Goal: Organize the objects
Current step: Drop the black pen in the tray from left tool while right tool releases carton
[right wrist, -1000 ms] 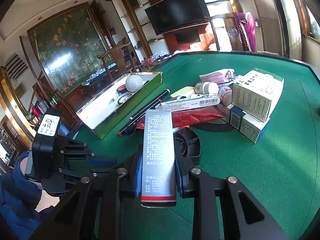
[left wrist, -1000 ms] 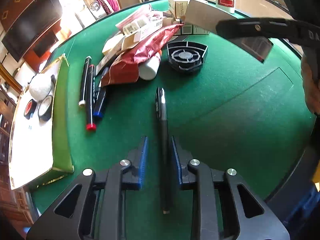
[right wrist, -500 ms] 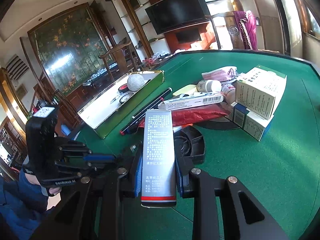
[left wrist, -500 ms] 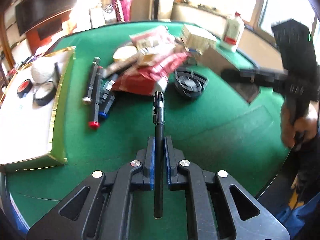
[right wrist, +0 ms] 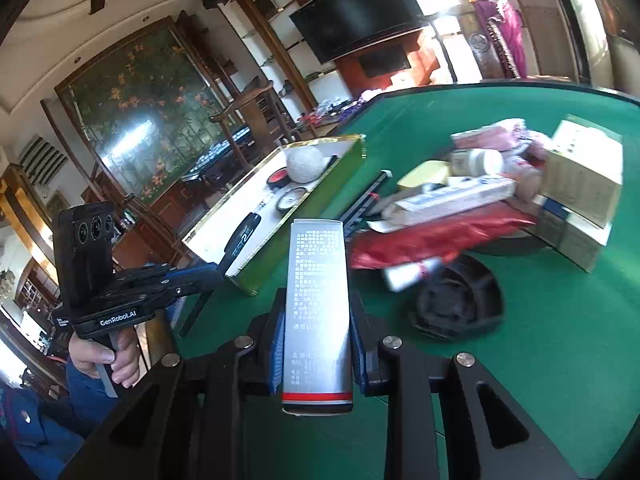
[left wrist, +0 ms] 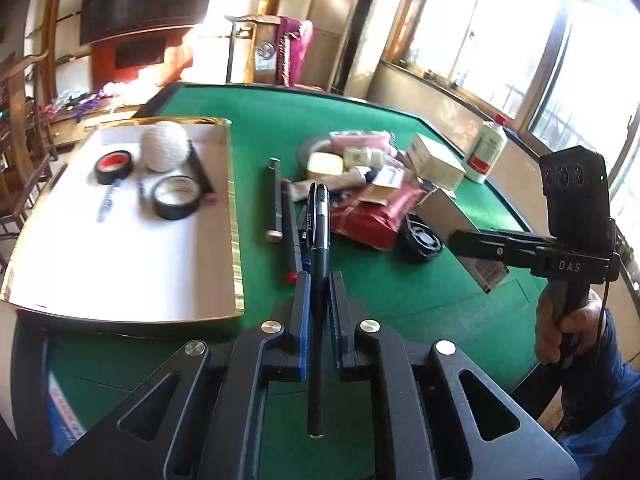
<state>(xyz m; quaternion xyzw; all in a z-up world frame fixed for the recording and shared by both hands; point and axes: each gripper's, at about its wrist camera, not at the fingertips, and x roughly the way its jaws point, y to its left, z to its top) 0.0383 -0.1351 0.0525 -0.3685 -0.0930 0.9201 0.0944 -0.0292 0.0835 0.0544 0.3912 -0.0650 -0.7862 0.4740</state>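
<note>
Left tongs (left wrist: 319,300) clenched on a black pen (left wrist: 318,240), held lengthwise, cap forward, clear of the counter (left wrist: 400,300) — likely bound for the tray (left wrist: 236,216), where small items are collected. Right tongs (right wrist: 318,344) grasp a silver box (right wrist: 318,300) upright by its long sides, also lifted. Tray holds two tape rolls (left wrist: 176,197), one white ball (left wrist: 164,152) and what look like two pens; blur makes that count uncertain. Beside the pile (left wrist: 372,200): two markers (left wrist: 274,200), one black round part (left wrist: 422,236).
</note>
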